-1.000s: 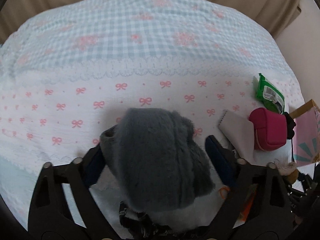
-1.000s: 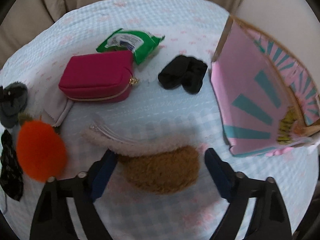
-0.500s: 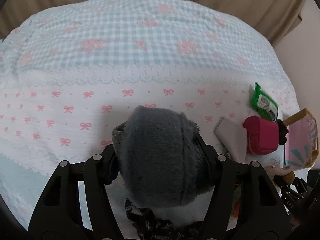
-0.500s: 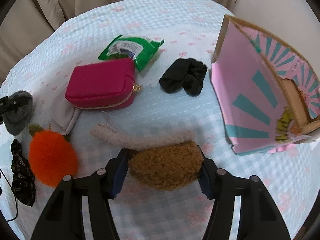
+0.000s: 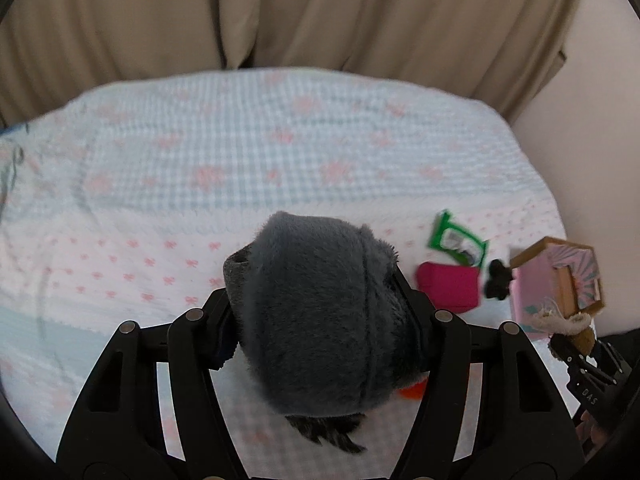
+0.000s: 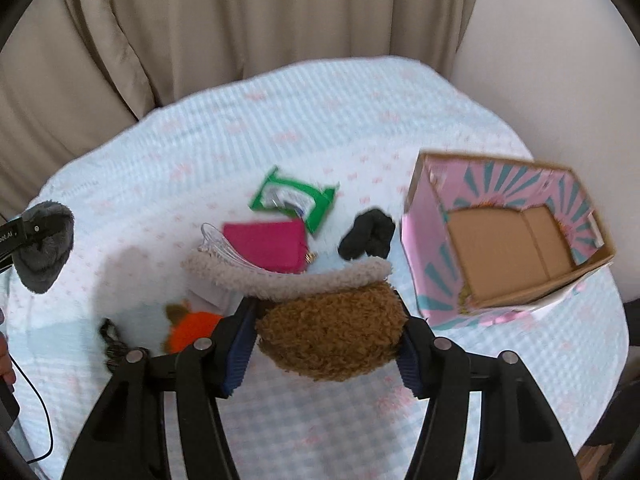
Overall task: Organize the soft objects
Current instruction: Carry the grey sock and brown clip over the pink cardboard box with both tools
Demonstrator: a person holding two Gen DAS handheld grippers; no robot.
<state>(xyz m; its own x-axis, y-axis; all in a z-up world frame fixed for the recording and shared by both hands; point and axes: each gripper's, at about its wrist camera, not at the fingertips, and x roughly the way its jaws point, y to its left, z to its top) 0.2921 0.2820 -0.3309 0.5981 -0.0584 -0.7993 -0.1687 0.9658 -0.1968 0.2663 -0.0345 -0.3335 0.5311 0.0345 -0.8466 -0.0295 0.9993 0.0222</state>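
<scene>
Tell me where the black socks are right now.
In the right wrist view the black socks lie on the bedspread just right of centre, between the magenta pouch and the pink box, below the green packet.

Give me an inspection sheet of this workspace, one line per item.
Surface: bedspread, pale blue gingham with pink bows.
Job's things: grey plush and brown plush, each gripped; orange plush and black scrunchie lying on the bedspread; pink box open, nothing seen inside.
Clutter: magenta pouch, green wipes pack.
Grippers: left gripper shut on grey plush; right gripper shut on brown plush.
Cables: black cable at the left edge.
Surroundings: beige curtain, pale wall.
</scene>
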